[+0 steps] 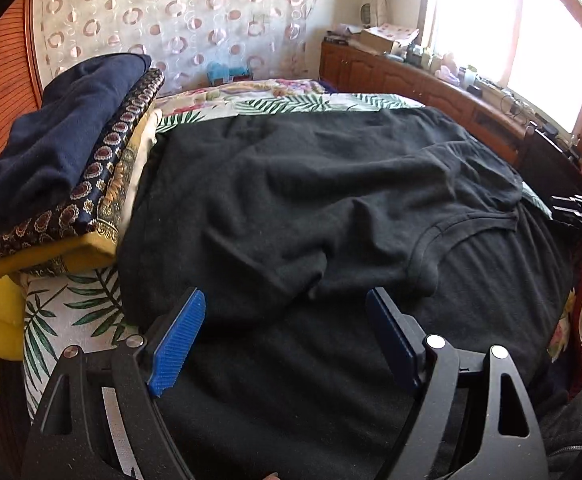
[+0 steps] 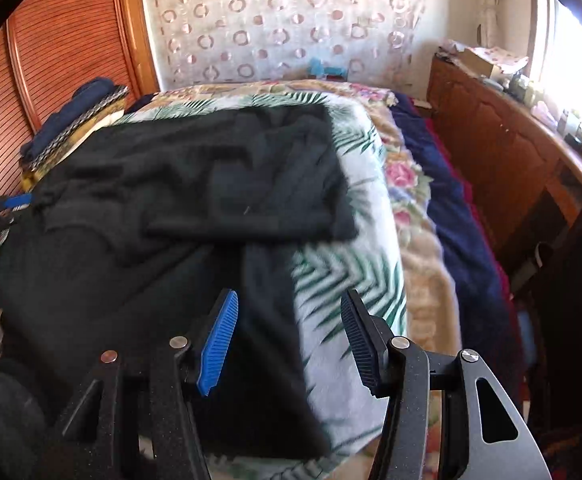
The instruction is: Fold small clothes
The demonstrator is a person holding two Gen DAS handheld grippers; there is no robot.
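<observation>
Garment: black knit T-shirt (image 1: 331, 208), spread over the bed with the palm-leaf printed cover (image 1: 71, 320); part of it is doubled over, so folding looks under way.
Left wrist view, left tool (image 1: 287, 320): blue-padded fingers stand wide apart with nothing between them, hovering low over the shirt's near fabric, probably lined up to pinch an edge.
Left wrist view, neckline: ribbed collar (image 1: 443, 236) lies toward the right, showing which way the shirt is laid.
Left wrist view, stack: pile of folded clothes, navy on top of patterned and yellow pieces (image 1: 63, 160), sits at the left, touching the shirt's edge; likely where finished items go.
Right wrist view, right tool (image 2: 289, 328): fingers spread, gripping nothing, poised above the shirt's right border where it meets the leaf cover.
Right wrist view, fold: an upper flap (image 2: 251, 184) overlies the lower body, wrinkled and not yet squared.
</observation>
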